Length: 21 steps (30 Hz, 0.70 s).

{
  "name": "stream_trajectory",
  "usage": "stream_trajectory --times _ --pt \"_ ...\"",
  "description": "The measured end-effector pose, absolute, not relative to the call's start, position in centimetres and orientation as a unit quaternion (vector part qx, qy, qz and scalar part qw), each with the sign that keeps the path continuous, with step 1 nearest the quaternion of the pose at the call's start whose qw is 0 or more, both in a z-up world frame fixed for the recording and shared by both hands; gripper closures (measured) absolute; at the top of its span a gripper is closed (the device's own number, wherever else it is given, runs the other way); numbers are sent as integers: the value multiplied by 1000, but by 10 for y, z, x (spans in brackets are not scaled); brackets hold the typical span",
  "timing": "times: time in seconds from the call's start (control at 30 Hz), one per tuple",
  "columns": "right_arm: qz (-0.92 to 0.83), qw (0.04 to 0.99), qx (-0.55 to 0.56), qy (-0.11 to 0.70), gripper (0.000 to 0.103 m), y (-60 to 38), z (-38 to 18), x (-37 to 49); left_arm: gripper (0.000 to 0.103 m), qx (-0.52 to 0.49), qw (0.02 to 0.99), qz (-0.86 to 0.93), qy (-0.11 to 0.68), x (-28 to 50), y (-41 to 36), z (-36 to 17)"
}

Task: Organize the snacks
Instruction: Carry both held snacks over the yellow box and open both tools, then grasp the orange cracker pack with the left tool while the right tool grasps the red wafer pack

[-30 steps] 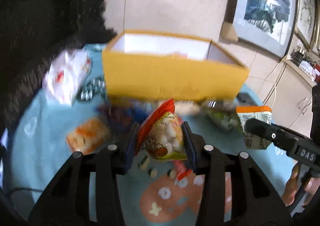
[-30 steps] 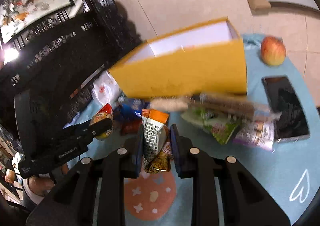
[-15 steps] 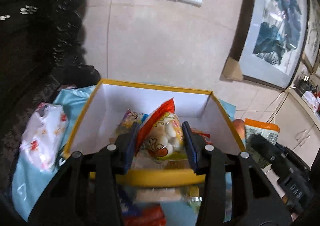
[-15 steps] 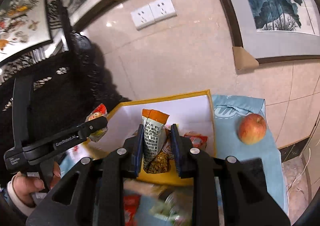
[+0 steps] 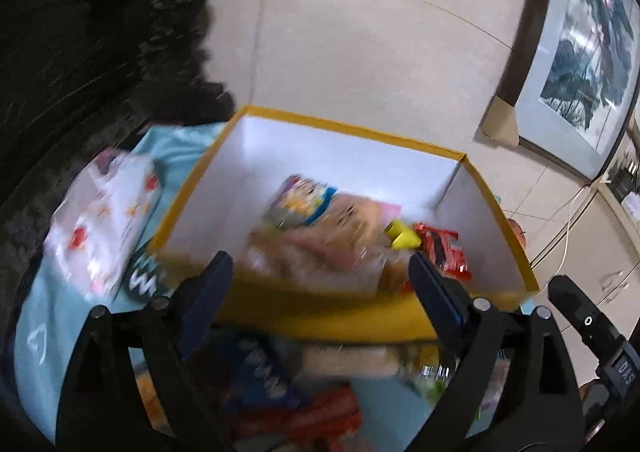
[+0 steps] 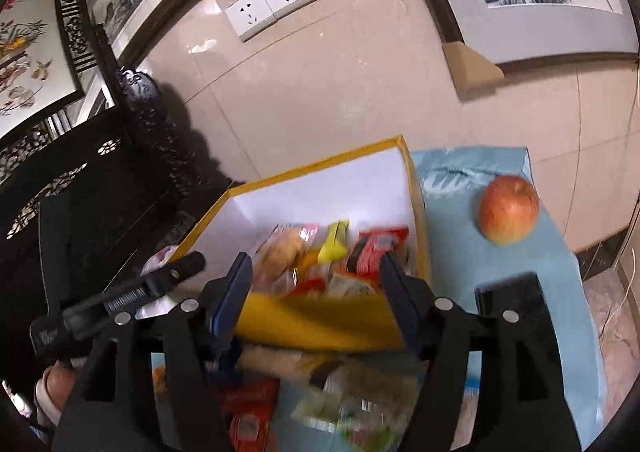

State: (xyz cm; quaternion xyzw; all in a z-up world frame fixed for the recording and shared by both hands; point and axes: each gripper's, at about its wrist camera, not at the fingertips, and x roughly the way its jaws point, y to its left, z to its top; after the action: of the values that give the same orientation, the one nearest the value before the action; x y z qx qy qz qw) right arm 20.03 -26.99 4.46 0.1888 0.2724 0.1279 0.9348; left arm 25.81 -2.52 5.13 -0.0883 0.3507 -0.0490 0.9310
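Observation:
A yellow box (image 5: 352, 128) with white inner walls stands on the light blue tablecloth, and several snack packets (image 5: 320, 228) lie inside it, blurred. My left gripper (image 5: 320, 280) hovers over the box's near wall. Its jaws are opening wide and nothing sits between them. In the right wrist view the same box (image 6: 320, 168) holds red, yellow and pale packets (image 6: 320, 252). My right gripper (image 6: 318, 288) hangs above its near edge, jaws opening, with no packet between them. More loose snacks (image 6: 340, 392) lie in front of the box.
A white plastic-wrapped pack (image 5: 108, 220) lies left of the box. An apple (image 6: 508, 210) and a dark phone (image 6: 516, 292) rest on the cloth to the right. A tiled wall with sockets rises close behind, and dark carved furniture (image 6: 80, 172) stands at the left.
Both grippers rose from the table and moved forward over the box. Each then opened and the packet it held is gone from its jaws.

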Motion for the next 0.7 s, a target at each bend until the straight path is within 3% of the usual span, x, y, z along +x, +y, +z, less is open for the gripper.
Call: stream_trajectory --times 0.07,0.13,0.2,0.43,0.57,0.7 --pt "126 932 196 277 26 -272 41 185 12 -85 929 -38 359 242 -13 50" --pt "121 928 203 287 10 -274 35 171 12 -84 926 -31 366 220 1 46" --pt "118 923 214 296 5 -277 30 156 12 -80 927 -10 367 196 17 39" --pt "129 908 249 310 4 -283 1 134 12 -68 921 61 379 154 62 14" --pt "134 885 257 365 4 -283 -20 144 12 -50 913 75 399 157 64 -1" --pt "142 883 261 362 4 -280 -23 142 12 -25 903 87 421 175 61 -24"
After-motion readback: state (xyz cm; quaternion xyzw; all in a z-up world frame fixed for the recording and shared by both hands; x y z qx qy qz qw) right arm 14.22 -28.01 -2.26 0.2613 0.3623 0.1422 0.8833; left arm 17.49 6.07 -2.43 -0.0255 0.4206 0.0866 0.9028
